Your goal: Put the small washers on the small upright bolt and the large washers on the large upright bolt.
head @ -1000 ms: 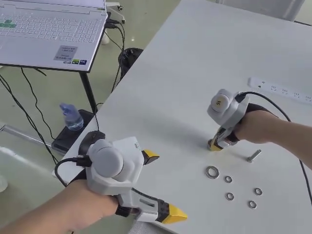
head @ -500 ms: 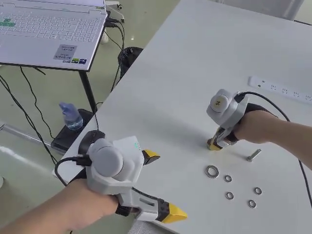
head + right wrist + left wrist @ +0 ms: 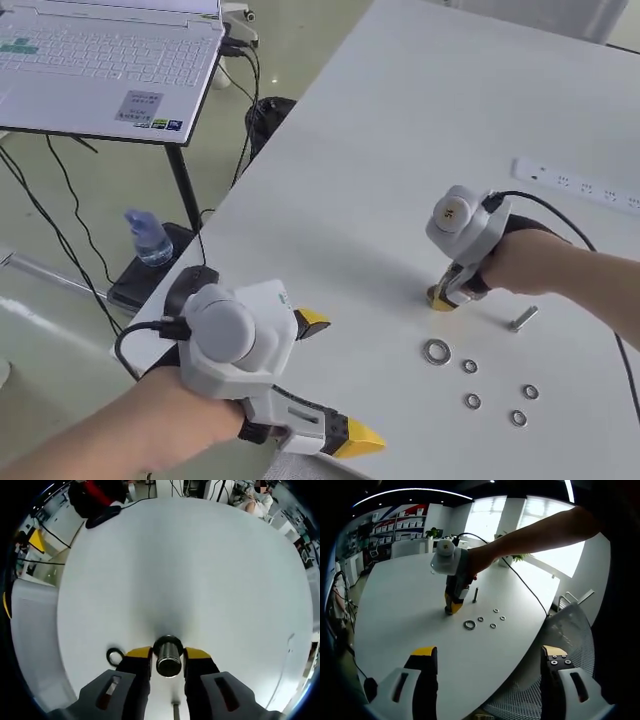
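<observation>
Pinching the large bolt (image 3: 168, 656) between its yellow-tipped jaws, the right gripper (image 3: 443, 298) points down at the white table (image 3: 400, 150), right of centre in the head view; in the right gripper view the bolt's round end faces the camera, low in the middle of the frame. Just below and right of that gripper lies the small bolt (image 3: 521, 319), on its side. Below the right gripper's tips, the large washer (image 3: 436, 351) lies flat, and four small washers (image 3: 472, 401) are scattered to its right, all apart from one another and from both bolts. The left gripper (image 3: 335, 380) sits at the lower left of the head view, over the table's near edge, its jaws spread wide with nothing between them; its own view looks across the table at the right gripper and the washers in mid-frame. A laptop (image 3: 110, 60) fills the upper left corner, a bottle (image 3: 148, 238) stands on the floor below it, and a power strip (image 3: 580, 185) lies at the right edge.
</observation>
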Available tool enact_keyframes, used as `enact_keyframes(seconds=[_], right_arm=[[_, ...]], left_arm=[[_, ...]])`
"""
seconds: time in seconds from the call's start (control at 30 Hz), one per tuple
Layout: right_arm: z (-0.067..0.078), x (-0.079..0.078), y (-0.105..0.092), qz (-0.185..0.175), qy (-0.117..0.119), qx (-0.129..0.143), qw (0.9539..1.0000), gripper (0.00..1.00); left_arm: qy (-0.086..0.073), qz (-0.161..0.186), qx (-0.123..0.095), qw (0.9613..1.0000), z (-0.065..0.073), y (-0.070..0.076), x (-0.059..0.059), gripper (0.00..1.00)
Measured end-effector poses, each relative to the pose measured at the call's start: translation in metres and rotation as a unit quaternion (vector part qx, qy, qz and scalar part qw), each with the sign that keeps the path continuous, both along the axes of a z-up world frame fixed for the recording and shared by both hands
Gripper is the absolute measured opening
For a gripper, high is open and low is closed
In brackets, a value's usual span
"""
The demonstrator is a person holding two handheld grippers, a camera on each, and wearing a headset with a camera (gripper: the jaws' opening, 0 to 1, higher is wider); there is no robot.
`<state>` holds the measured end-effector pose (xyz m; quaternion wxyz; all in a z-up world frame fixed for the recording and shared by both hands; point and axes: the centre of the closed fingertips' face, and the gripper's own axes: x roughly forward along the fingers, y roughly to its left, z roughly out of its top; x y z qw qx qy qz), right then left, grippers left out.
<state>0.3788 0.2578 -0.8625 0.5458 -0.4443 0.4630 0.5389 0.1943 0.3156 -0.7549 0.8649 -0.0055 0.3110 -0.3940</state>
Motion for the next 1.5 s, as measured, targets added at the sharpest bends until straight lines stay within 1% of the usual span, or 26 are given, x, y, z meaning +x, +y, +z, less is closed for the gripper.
enact_keyframes(seconds=[0.17, 0.23, 0.3, 0.43, 0.6, 0.67, 0.73, 0.9, 1.0, 1.07, 1.1, 1.23, 1.33, 1.5], right_arm=[[0.001, 0.003, 0.002, 0.005, -0.007, 0.007, 0.9999, 0.27], [0.002, 0.004, 0.004, -0.001, -0.003, 0.013, 0.9999, 0.34], [0.003, 0.004, 0.005, 0.000, -0.002, 0.015, 0.9999, 0.37], [0.004, 0.003, 0.004, 0.000, 0.002, 0.013, 0.9999, 0.40], [0.007, 0.003, 0.004, 0.001, -0.001, 0.015, 0.9999, 0.39], [0.008, 0.002, 0.004, -0.003, 0.002, 0.016, 0.9999, 0.39], [0.009, 0.002, 0.004, -0.004, 0.001, 0.016, 0.9999, 0.39], [0.019, 0.001, 0.005, -0.007, -0.002, 0.027, 0.9996, 0.39], [0.024, 0.002, 0.003, -0.009, -0.004, 0.030, 0.9995, 0.39], [0.029, 0.002, 0.002, -0.012, -0.007, 0.034, 0.9993, 0.39], [0.031, 0.002, 0.002, -0.014, -0.007, 0.037, 0.9992, 0.39], [0.039, 0.002, 0.003, -0.018, -0.010, 0.047, 0.9987, 0.38], [0.045, 0.001, 0.004, -0.023, -0.010, 0.055, 0.9982, 0.37], [0.052, -0.002, 0.003, -0.023, -0.013, 0.059, 0.9979, 0.37]], left_arm=[[0.000, 0.002, -0.001, 1.0000, 0.000, 0.001, -0.001, 0.84], [0.000, 0.002, -0.001, 1.0000, 0.000, 0.002, -0.001, 0.84], [-0.001, 0.002, -0.001, 1.0000, 0.000, 0.002, -0.001, 0.84], [-0.001, 0.002, -0.002, 1.0000, 0.000, 0.002, -0.001, 0.84], [-0.001, 0.002, -0.002, 1.0000, 0.001, 0.002, -0.002, 0.84], [-0.002, 0.001, 0.000, 1.0000, 0.000, 0.002, -0.002, 0.83], [-0.002, -0.001, 0.001, 1.0000, 0.001, 0.001, -0.003, 0.83], [-0.005, -0.003, 0.002, 1.0000, 0.003, -0.002, -0.003, 0.83], [-0.006, -0.004, 0.007, 1.0000, 0.003, -0.002, -0.002, 0.83], [-0.009, -0.003, 0.005, 0.9999, 0.004, -0.002, -0.002, 0.84], [-0.008, -0.002, 0.004, 1.0000, 0.005, -0.002, -0.002, 0.84], [-0.017, 0.001, 0.007, 0.9998, 0.008, -0.003, 0.001, 0.87], [-0.018, 0.003, 0.007, 0.9998, 0.009, -0.003, 0.000, 0.87], [-0.019, 0.003, 0.009, 0.9998, 0.010, -0.003, -0.001, 0.88]])
